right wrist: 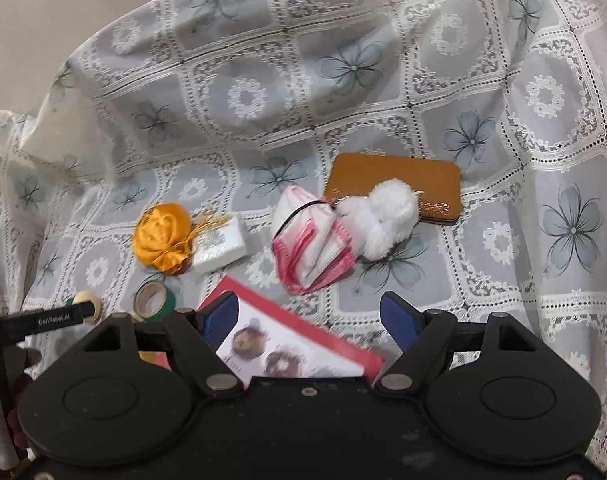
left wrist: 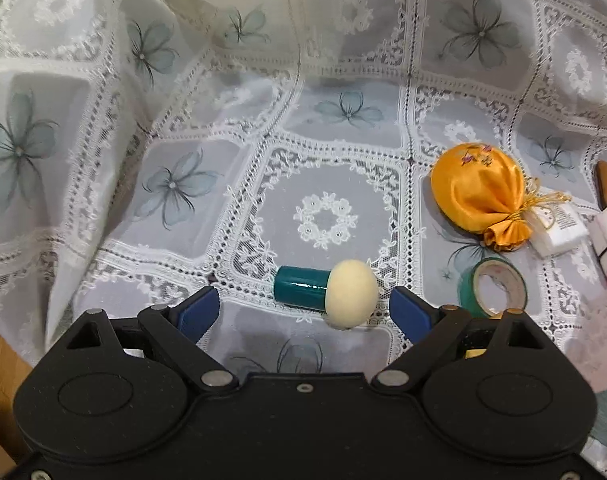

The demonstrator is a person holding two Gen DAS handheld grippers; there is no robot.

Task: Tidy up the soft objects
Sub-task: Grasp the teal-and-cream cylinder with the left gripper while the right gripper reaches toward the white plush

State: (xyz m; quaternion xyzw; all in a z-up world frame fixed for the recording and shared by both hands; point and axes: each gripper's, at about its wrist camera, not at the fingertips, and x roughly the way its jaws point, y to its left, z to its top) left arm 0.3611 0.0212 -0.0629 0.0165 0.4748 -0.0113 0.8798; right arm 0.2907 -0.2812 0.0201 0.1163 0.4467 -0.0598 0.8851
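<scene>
The soft things lie scattered on the lace tablecloth with blue flower print (left wrist: 327,216): a gathered orange satin pouch tied with gold cord (right wrist: 161,238) sits left of centre, touching a small white wrapped pack (right wrist: 221,246) on its right; further right a pink-and-white folded cloth bundle with a black band (right wrist: 311,246) lies against a fluffy white plush toy (right wrist: 383,220), which overlaps the near edge of a flat tan leather wallet (right wrist: 395,190) behind it. Near the left gripper (left wrist: 305,312) lies a cream foam-headed applicator with a teal cylindrical handle (left wrist: 327,292), on its side, just ahead of the wide-apart jaws and held by nothing. A roll of green tape (left wrist: 493,288) sits to its right. The right gripper (right wrist: 309,316) hangs with jaws apart and empty over a red-bordered printed card (right wrist: 303,344). My worry: the applicator's round handle could roll off under a one-sided touch, and either jaw closing low could snag the loose lace and drag the rest askew. The plush and bundle touch, so lifting one may pull the other
</scene>
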